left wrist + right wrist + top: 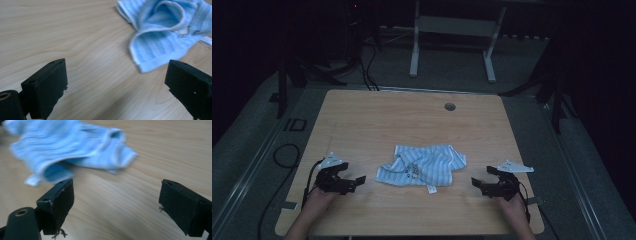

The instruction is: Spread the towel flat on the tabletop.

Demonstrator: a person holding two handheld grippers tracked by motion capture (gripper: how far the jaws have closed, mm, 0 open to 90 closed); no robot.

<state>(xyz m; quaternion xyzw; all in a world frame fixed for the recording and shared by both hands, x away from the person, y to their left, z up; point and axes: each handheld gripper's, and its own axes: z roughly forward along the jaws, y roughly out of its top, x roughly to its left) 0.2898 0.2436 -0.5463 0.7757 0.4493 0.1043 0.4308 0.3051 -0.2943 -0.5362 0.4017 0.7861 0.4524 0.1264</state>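
Note:
A crumpled light-blue striped garment [422,165] lies near the middle of the wooden table [412,115], toward the front. My left gripper [357,181] rests on the table just left of it, open, with nothing between its jaws. In the left gripper view the garment [162,32] lies ahead and to the right of the gripper [117,82]. My right gripper [476,184] sits to the right of the cloth, also open. In the right gripper view the garment [67,147] lies ahead at upper left, apart from the gripper [117,202].
A round cable hole [450,106] sits near the table's far edge. Beyond the table stands a white frame with two legs [452,45]. Black cables [287,155] trail on the grey floor at the left. The room is dim.

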